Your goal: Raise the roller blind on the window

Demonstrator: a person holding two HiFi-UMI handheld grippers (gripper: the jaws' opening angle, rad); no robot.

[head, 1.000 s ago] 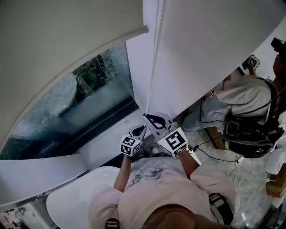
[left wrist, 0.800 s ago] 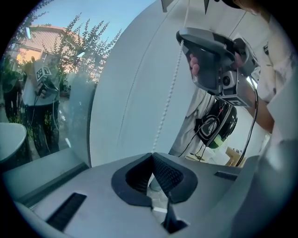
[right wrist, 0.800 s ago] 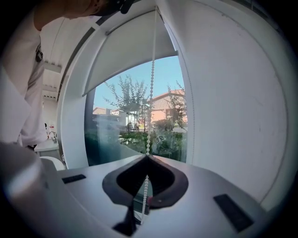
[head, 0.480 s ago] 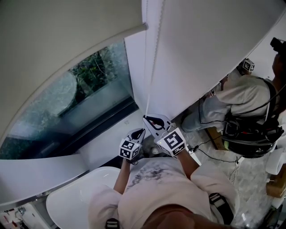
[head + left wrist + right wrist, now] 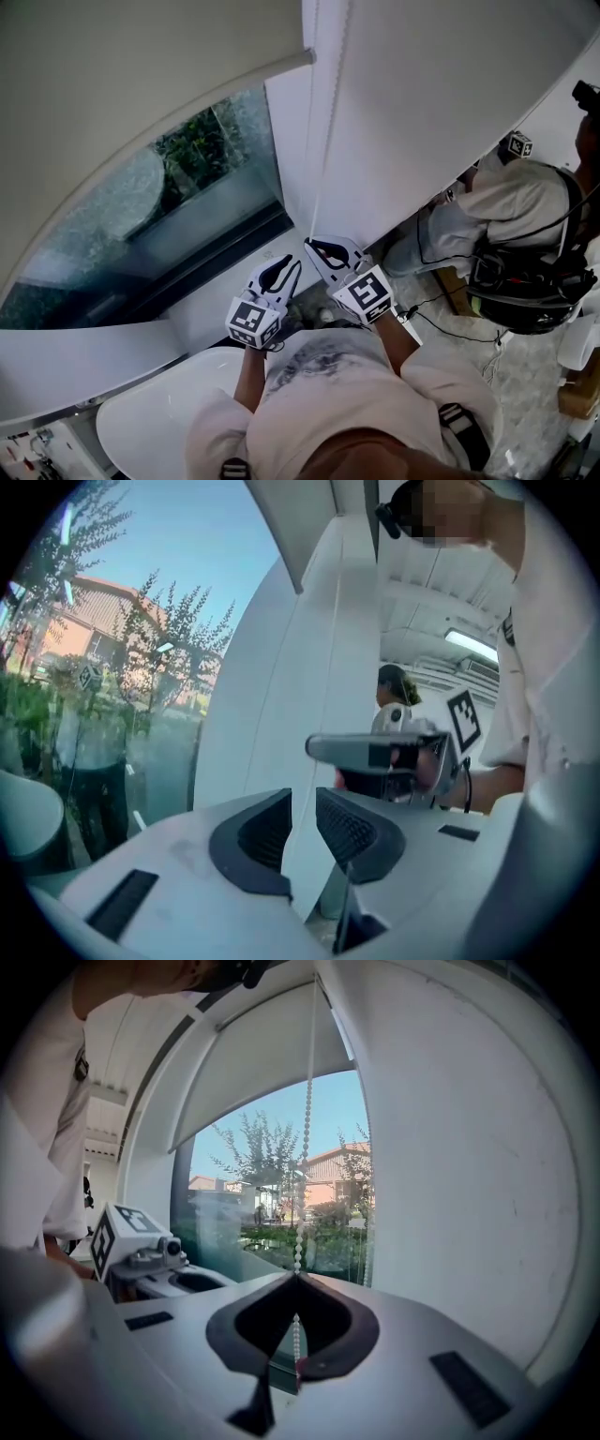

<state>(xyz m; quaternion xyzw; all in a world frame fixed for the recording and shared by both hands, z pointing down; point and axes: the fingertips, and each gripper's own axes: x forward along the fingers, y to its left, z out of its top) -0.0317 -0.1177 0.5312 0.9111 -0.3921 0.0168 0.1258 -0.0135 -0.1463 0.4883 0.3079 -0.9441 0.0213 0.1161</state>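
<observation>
Head view: roller blind covers the upper part of the window, glass bare below its bottom bar. Left gripper, by the wall right of the glass: jaws have just been opening, narrow gap now, nothing gripped. Right gripper, just beside it: jaws pinched shut on the bead chain, which runs straight up along the wall.
</observation>
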